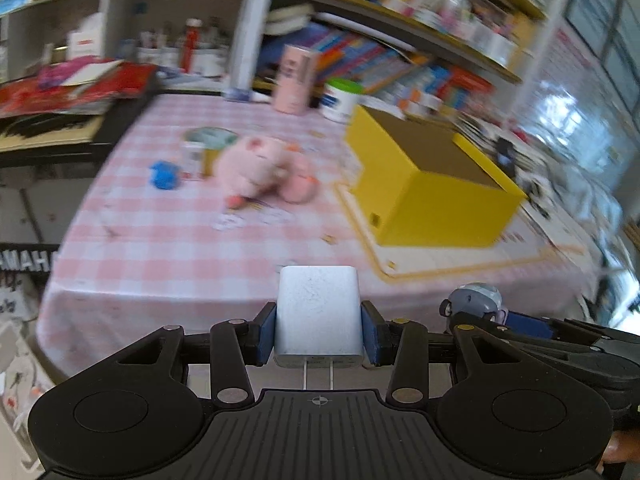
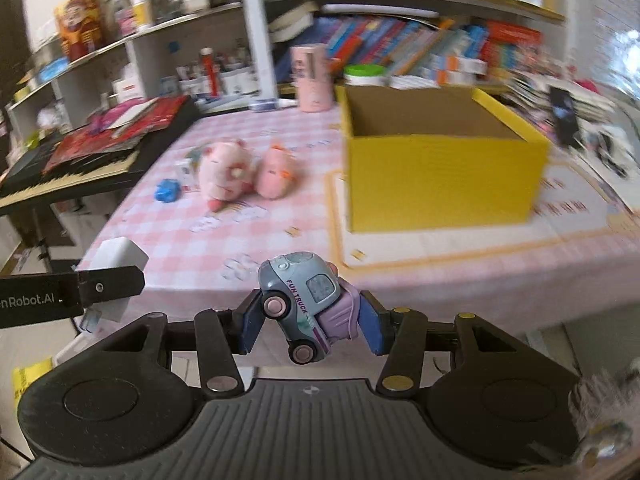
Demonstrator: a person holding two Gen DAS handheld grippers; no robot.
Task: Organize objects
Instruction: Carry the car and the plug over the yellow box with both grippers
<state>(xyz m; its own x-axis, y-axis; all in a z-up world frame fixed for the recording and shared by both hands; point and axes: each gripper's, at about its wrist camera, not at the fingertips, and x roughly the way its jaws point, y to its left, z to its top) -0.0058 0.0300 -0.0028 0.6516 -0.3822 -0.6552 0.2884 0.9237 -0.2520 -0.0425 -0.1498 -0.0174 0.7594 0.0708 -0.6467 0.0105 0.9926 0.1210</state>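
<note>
My left gripper (image 1: 319,330) is shut on a white plug-in charger (image 1: 318,312), prongs pointing back toward the camera. My right gripper (image 2: 310,322) is shut on a grey-blue toy truck (image 2: 302,300) with purple parts, tilted nose-up. Both hover at the near edge of the pink checked table (image 1: 160,248). The open yellow box (image 2: 440,168) stands ahead to the right on a board. In the left wrist view the toy truck (image 1: 476,300) and right gripper show at the right; in the right wrist view the charger (image 2: 120,258) shows at the left.
Two pink plush toys (image 2: 248,172), a blue toy (image 2: 167,191), a small can (image 1: 206,146) and scattered paper scraps lie mid-table. A pink cylinder (image 2: 312,78) and a green-lidded tub (image 2: 365,74) stand at the back. Crowded bookshelves rise behind; a keyboard (image 2: 68,178) flanks the left.
</note>
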